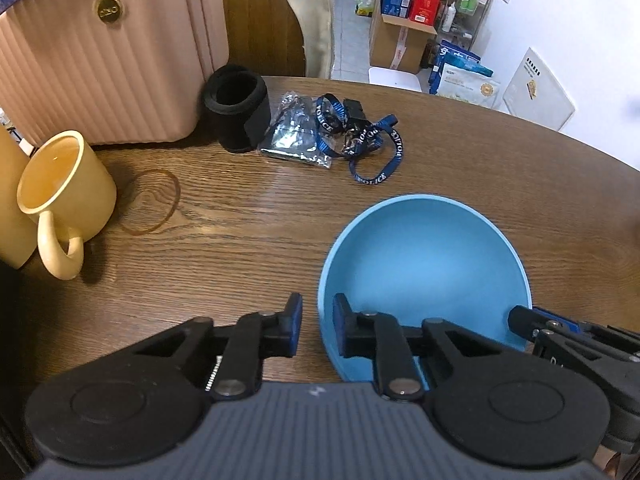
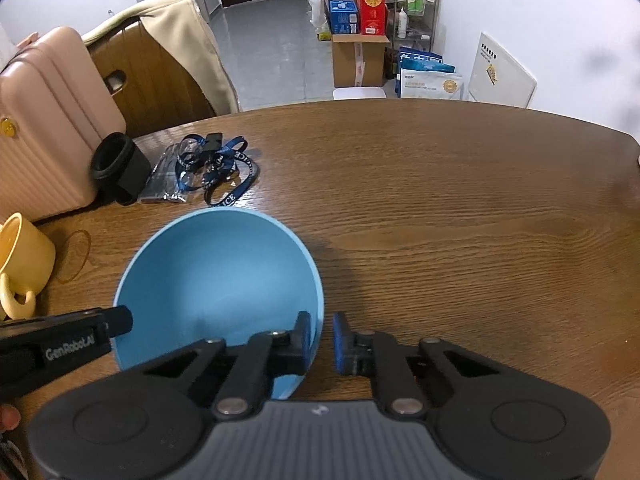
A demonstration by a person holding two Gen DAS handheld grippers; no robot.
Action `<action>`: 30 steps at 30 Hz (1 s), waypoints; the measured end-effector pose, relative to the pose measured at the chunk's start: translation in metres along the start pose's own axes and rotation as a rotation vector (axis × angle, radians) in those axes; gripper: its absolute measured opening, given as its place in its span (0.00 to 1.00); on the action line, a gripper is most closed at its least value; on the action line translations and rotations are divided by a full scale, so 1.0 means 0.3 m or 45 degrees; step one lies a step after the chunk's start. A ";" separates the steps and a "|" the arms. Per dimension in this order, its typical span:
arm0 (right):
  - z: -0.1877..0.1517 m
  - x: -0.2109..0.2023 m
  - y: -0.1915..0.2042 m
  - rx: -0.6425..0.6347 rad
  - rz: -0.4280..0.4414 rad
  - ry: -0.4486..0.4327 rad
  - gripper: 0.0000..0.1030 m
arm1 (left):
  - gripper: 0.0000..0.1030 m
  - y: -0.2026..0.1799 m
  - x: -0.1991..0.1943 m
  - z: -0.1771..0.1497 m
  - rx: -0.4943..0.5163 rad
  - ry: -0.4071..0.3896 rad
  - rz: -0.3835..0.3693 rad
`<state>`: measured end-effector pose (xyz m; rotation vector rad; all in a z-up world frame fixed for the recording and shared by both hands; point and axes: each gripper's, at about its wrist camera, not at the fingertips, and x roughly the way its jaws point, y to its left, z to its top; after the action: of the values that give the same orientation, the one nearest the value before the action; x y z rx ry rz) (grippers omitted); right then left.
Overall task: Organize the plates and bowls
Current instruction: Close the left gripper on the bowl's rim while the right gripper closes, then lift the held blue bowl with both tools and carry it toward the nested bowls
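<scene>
A blue bowl (image 1: pixel 428 264) is seen on a wooden table (image 1: pixel 240 232), right of a yellow mug (image 1: pixel 64 196). Its near rim is pinched on opposite sides: by the left gripper (image 1: pixel 317 326) on the mug side, by the right gripper (image 2: pixel 322 338) on the far side. For a clean lift, both grips are best raised together, level.
</scene>
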<state>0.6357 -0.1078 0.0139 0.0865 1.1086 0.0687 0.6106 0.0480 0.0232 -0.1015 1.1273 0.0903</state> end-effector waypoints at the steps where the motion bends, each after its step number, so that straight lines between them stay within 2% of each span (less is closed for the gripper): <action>1: -0.001 0.000 0.002 -0.006 -0.001 -0.001 0.08 | 0.09 0.000 0.002 -0.002 0.003 -0.001 -0.002; 2: -0.002 0.000 0.005 -0.013 0.000 -0.001 0.06 | 0.06 -0.003 0.004 -0.003 0.010 -0.002 -0.004; 30: -0.044 -0.020 0.017 -0.030 -0.001 -0.021 0.06 | 0.05 -0.007 -0.030 -0.043 0.028 -0.046 0.016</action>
<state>0.6212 -0.1031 0.0141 0.0653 1.0911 0.0798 0.5953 0.0441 0.0260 -0.0731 1.0928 0.0902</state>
